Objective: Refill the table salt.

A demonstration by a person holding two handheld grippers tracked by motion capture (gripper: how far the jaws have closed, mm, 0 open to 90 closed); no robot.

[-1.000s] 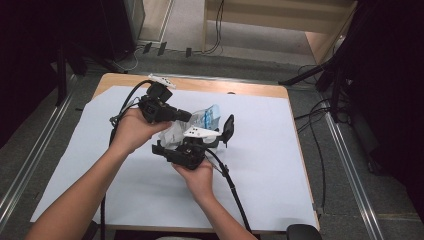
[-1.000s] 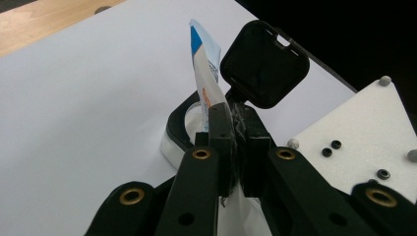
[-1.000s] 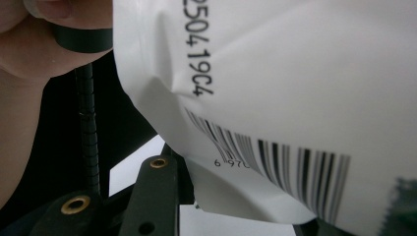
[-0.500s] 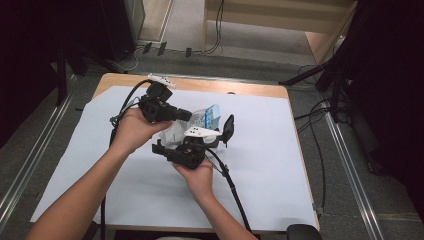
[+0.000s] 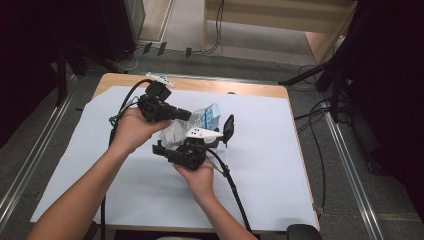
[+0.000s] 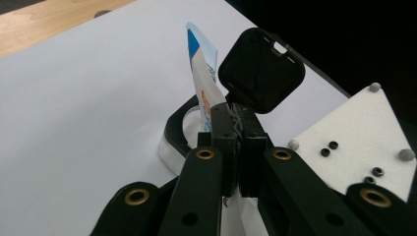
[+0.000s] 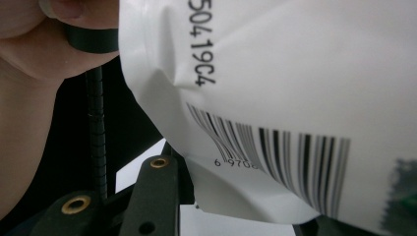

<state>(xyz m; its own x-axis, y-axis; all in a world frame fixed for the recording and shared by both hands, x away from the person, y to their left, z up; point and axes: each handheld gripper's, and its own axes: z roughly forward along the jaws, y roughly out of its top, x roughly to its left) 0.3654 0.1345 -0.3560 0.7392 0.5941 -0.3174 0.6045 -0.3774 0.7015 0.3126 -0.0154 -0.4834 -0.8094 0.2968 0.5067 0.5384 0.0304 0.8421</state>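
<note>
Both grippers are raised over the middle of the bench [image 5: 280, 165], which is covered with a white sheet [image 5: 260, 130]. My left gripper [image 5: 186, 115] has its jaws pressed together on the edge of a white and blue packet [image 5: 202, 119]; in the left gripper view the packet [image 6: 202, 73] rises from between the clamped jaws, its blue-printed end up. My right gripper [image 5: 172, 142] sits just below and in front of the left one. In the right gripper view the packet [image 7: 275, 98] hangs close before the camera, barcode side facing it, its lower part running down between the jaws. I cannot tell whether those jaws press on it. A black square lid [image 6: 260, 71] stands open just beside the packet, above a black-rimmed container [image 6: 178, 132].
</note>
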